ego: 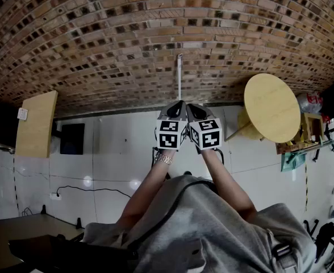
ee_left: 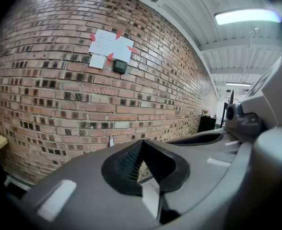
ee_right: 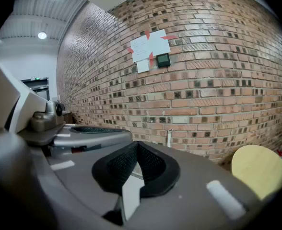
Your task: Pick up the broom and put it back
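The broom's thin pale handle (ego: 179, 75) leans upright against the brick wall (ego: 99, 38), straight ahead of both grippers; its lower part is hidden behind them. Only the handle's top shows in the left gripper view (ee_left: 111, 140) and in the right gripper view (ee_right: 169, 137). My left gripper (ego: 175, 104) and right gripper (ego: 191, 107) are held side by side, almost touching, a short way from the wall. The left gripper (ee_left: 141, 143) has its jaws together with nothing between them. So does the right gripper (ee_right: 137, 145).
A round yellow table (ego: 272, 107) stands at the right by the wall, with a cluttered wooden shelf (ego: 306, 135) beyond it. A wooden board (ego: 36, 124) and a black box (ego: 71, 138) are at the left. A cable (ego: 93, 189) lies on the white floor. Papers (ee_right: 148, 47) are taped on the wall.
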A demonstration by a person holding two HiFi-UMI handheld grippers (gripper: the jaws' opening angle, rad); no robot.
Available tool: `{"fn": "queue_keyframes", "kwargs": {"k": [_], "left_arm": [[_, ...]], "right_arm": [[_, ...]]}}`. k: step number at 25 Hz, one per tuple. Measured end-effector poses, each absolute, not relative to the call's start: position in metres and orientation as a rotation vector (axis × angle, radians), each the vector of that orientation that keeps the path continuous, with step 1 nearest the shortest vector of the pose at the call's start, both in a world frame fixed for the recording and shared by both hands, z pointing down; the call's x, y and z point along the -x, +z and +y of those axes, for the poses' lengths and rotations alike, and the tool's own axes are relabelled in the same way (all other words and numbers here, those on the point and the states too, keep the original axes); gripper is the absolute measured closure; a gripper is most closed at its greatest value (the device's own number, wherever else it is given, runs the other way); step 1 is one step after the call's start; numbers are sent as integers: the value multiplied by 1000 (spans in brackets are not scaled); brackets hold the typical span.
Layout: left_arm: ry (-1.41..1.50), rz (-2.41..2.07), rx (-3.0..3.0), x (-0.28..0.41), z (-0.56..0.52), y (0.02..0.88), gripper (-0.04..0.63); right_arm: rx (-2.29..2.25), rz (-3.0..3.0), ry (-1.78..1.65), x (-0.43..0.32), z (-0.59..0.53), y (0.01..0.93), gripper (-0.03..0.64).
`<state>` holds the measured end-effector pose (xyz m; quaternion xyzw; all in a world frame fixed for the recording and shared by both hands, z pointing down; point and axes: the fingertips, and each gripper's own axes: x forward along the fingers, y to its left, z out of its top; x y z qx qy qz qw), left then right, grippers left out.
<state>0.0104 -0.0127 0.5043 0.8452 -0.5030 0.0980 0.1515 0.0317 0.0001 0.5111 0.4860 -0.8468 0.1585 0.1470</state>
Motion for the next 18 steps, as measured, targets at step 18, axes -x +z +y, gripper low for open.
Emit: {"fn": "queue_keyframes", "kwargs": {"k": [18], "left_arm": [[408, -1464, -2248, -8, 14, 571, 589]], "right_arm": [[-1158, -2491, 403, -25, 24, 549, 616]]}}
